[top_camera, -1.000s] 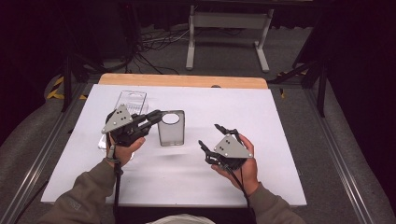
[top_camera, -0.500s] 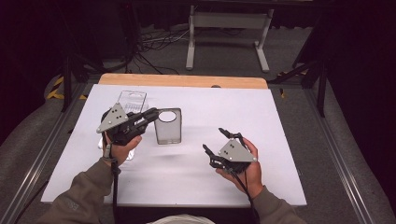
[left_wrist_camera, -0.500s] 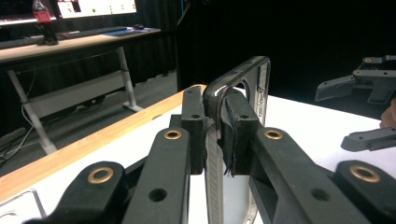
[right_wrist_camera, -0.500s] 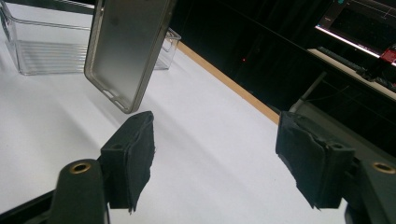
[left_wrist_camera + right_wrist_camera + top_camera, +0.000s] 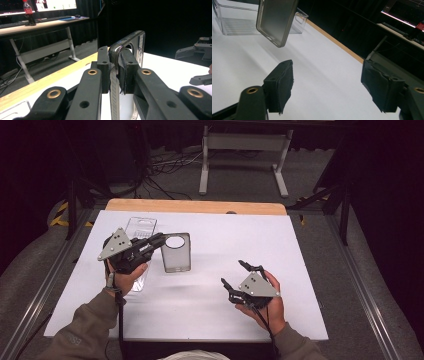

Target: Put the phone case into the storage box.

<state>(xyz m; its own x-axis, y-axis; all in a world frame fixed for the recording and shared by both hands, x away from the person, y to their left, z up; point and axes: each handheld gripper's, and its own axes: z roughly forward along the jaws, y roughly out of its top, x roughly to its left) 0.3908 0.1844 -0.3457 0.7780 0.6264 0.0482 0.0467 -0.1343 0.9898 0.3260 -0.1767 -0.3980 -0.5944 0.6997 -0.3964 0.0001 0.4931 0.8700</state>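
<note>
A translucent grey phone case (image 5: 176, 254) with a round camera hole hangs just above the white table (image 5: 280, 250), left of centre. My left gripper (image 5: 161, 240) is shut on its left edge. The left gripper view has the pads (image 5: 127, 67) pinching the case (image 5: 136, 40) rim, with the case standing on edge. My right gripper (image 5: 232, 272) is at the front right, held above the table and pointing toward the case. Its jaws have just been opening and nothing is between them (image 5: 329, 82). From there the case (image 5: 275, 20) hangs ahead at upper left.
A clear plastic bin (image 5: 140, 226) lies under and behind my left hand, also shown as the clear plastic bin (image 5: 237, 22) at upper left. A wooden strip (image 5: 195, 206) runs along the table's far edge. Metal stand legs and cables lie on the floor beyond.
My left gripper and the case have drifted slightly left. My right hand has slid a little toward the near edge, and its jaws stand a bit wider.
</note>
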